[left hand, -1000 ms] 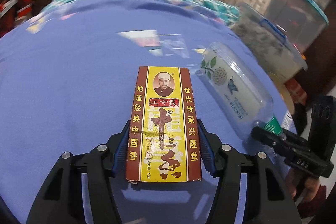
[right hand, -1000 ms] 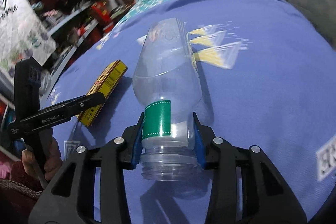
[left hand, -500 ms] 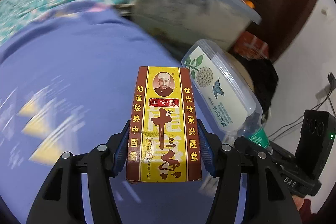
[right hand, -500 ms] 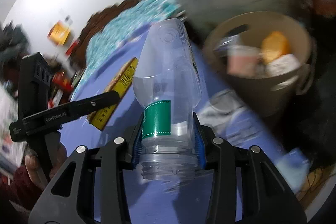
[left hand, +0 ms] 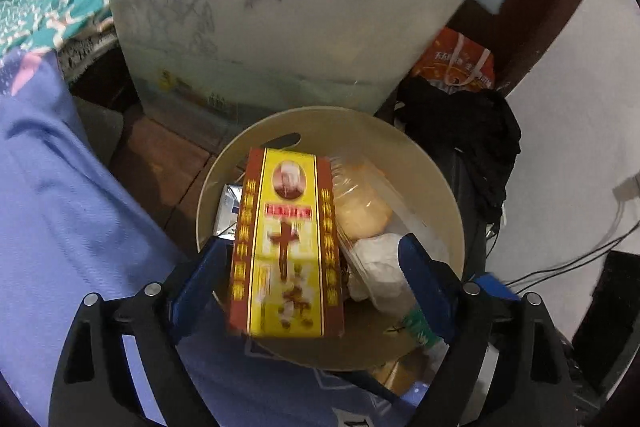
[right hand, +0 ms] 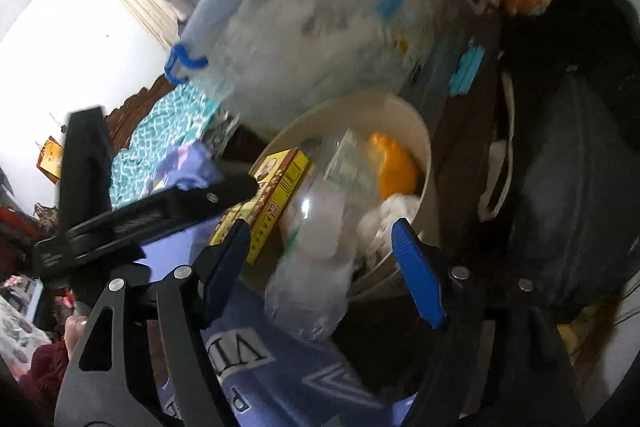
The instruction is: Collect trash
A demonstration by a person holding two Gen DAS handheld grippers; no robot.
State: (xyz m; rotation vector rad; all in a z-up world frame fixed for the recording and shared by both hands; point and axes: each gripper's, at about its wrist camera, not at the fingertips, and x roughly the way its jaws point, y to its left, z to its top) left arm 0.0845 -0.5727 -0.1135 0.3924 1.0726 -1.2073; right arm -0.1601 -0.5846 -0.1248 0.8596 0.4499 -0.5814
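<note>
From the left wrist, we hold the left gripper (left hand: 308, 275) over the beige bin (left hand: 448, 195), jaws opening, so the released yellow spice box (left hand: 286, 251) drops inside. From the right wrist, the right gripper (right hand: 320, 259) is likewise opening, so the clear bottle (right hand: 316, 251), freed of the pads, falls at the bin's rim.

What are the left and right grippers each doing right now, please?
Left gripper: jaws opening, pads clear of the yellow box above the bin.
Right gripper: jaws opening, clear bottle loose between them.
</note>
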